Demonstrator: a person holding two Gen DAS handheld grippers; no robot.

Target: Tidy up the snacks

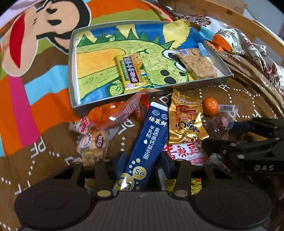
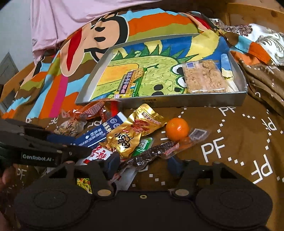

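Observation:
A shallow silver box (image 1: 74, 99) (image 2: 195, 102) with a dinosaur picture holds a yellow snack bar (image 1: 131, 72) (image 2: 127, 83) and a clear-wrapped oat cake (image 1: 197, 63) (image 2: 204, 78). In front lies a pile of snacks. My left gripper (image 1: 142, 165) stands open around a long blue milk-powder pack (image 1: 147, 145) (image 2: 99, 133). My right gripper (image 2: 142, 167) stands open around a dark clear-wrapped snack (image 2: 152, 154) (image 1: 217, 128). A gold packet (image 1: 186, 120) (image 2: 131, 133), a mandarin (image 1: 210, 106) (image 2: 177, 129), an orange packet (image 1: 113, 113) and a biscuit bag (image 1: 92, 142) lie around.
Everything rests on a brown and striped cartoon blanket (image 1: 35, 99) (image 2: 230, 142). A wooden bed frame (image 1: 230, 16) runs behind the box. Each gripper shows in the other's view, the right one (image 1: 248, 142) and the left one (image 2: 44, 147), close together over the pile.

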